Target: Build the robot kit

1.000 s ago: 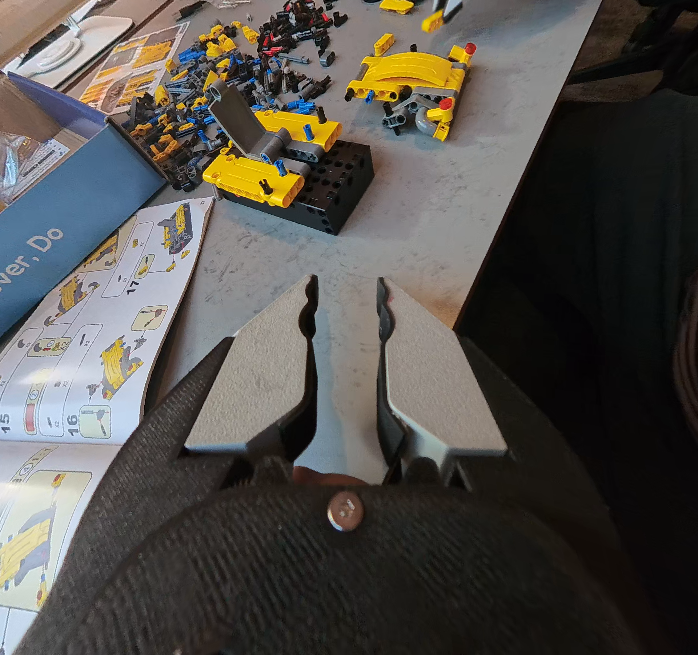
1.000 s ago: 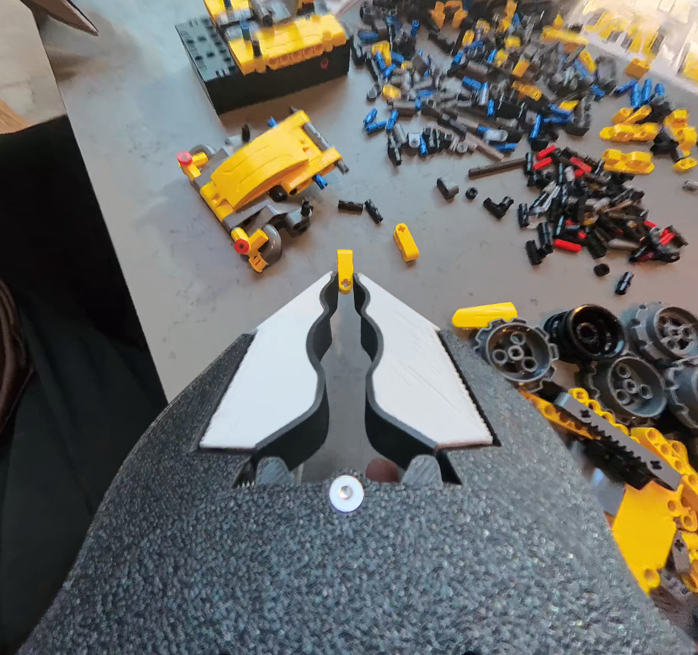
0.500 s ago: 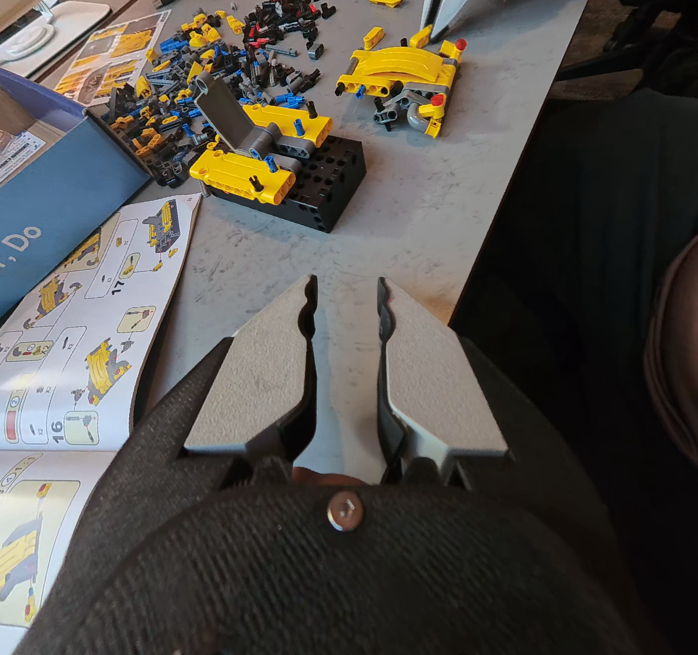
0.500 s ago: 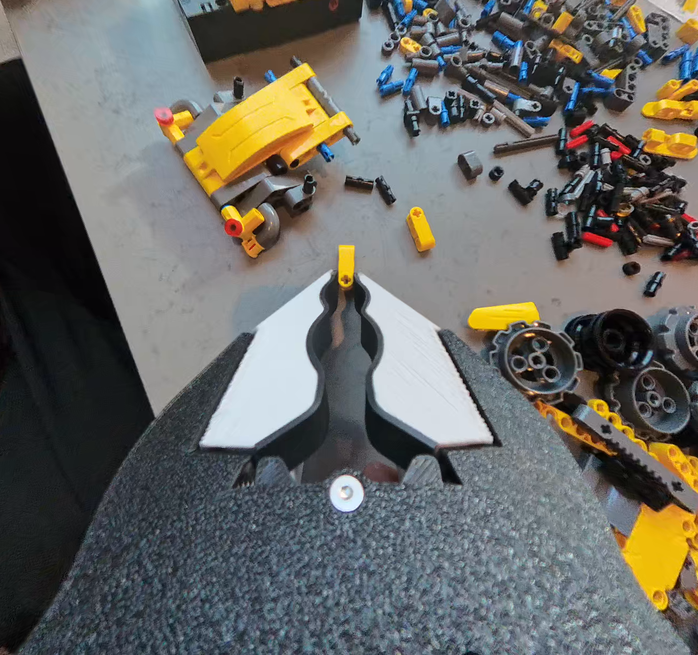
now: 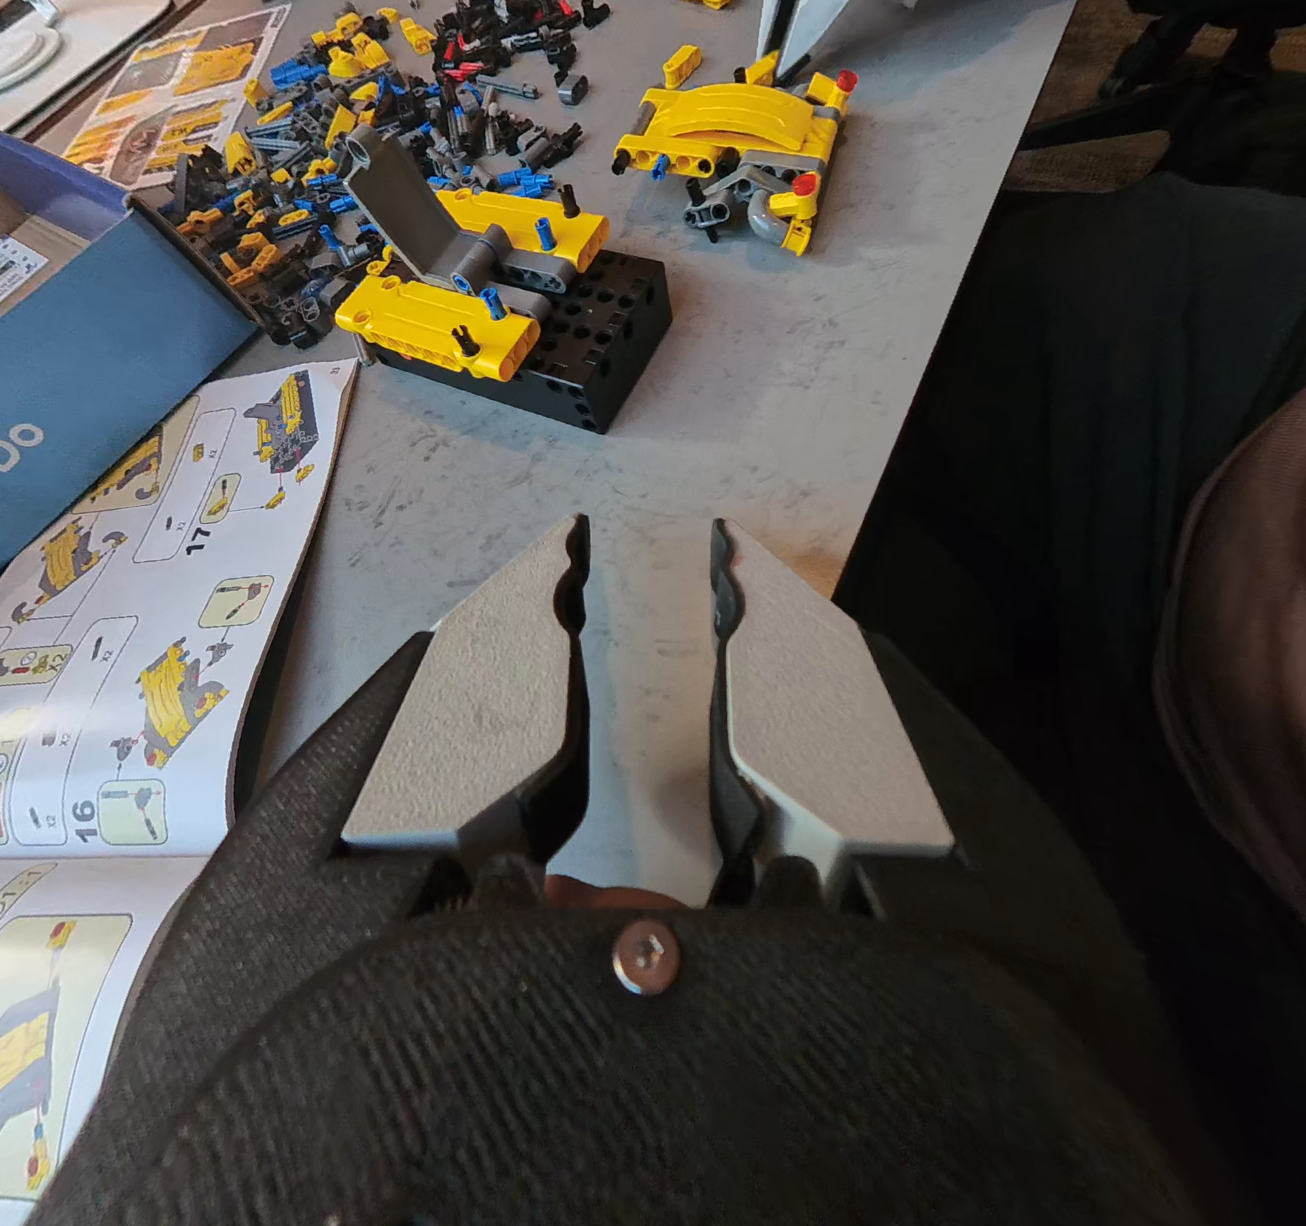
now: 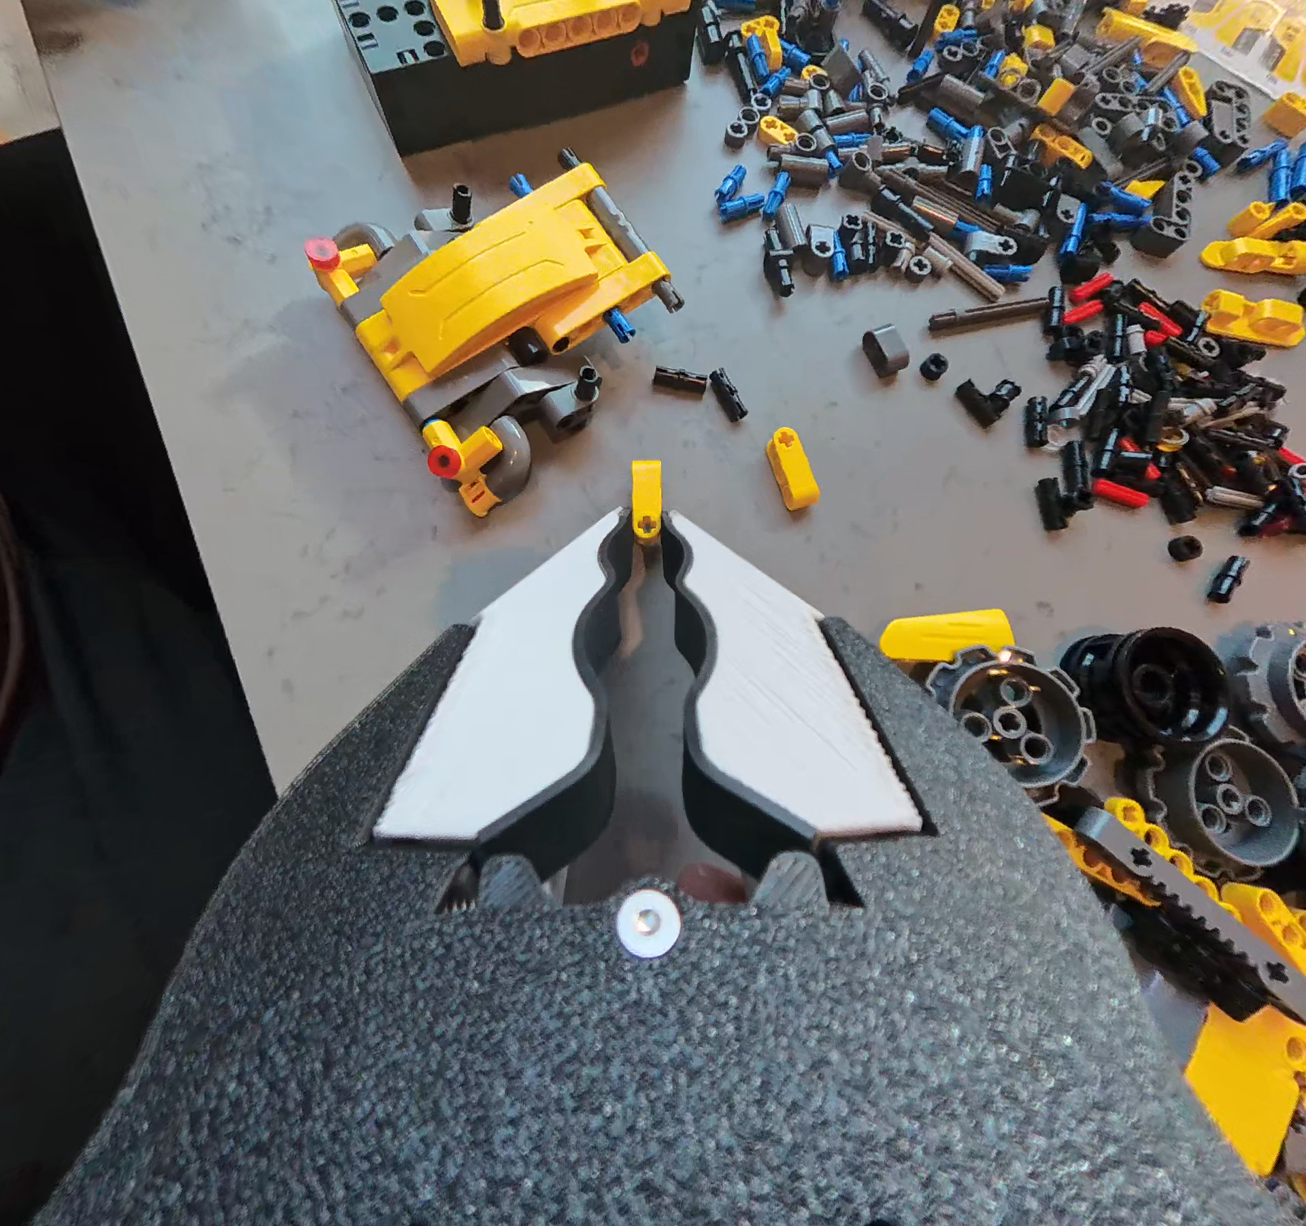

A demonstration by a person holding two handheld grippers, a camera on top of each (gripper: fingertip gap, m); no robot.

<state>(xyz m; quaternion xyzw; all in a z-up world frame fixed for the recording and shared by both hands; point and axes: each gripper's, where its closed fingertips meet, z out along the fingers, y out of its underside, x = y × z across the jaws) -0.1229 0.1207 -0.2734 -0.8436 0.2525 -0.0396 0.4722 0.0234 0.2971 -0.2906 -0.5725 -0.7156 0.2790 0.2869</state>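
Observation:
My right gripper is shut on a small yellow connector piece that sticks out past its tips. It hangs just above the grey table, close to a yellow and grey sub-assembly with red studs. In the left wrist view the right gripper stands right behind that sub-assembly, with the yellow piece at its tip. My left gripper is open and empty over bare table near the front edge. A black block with yellow beams and a grey panel lies ahead of it.
A pile of loose black, blue, yellow and red pieces covers the table. Another loose yellow connector lies by the right tips. Grey and black wheels sit at the right. An open instruction booklet and a blue box lie left. Spacing between my two grippers at the tips: around 25 cm.
My right gripper, still holding the yellow piece, has moved closer to the yellow sub-assembly and lower over the table. The left gripper stays open and has only shifted slightly.

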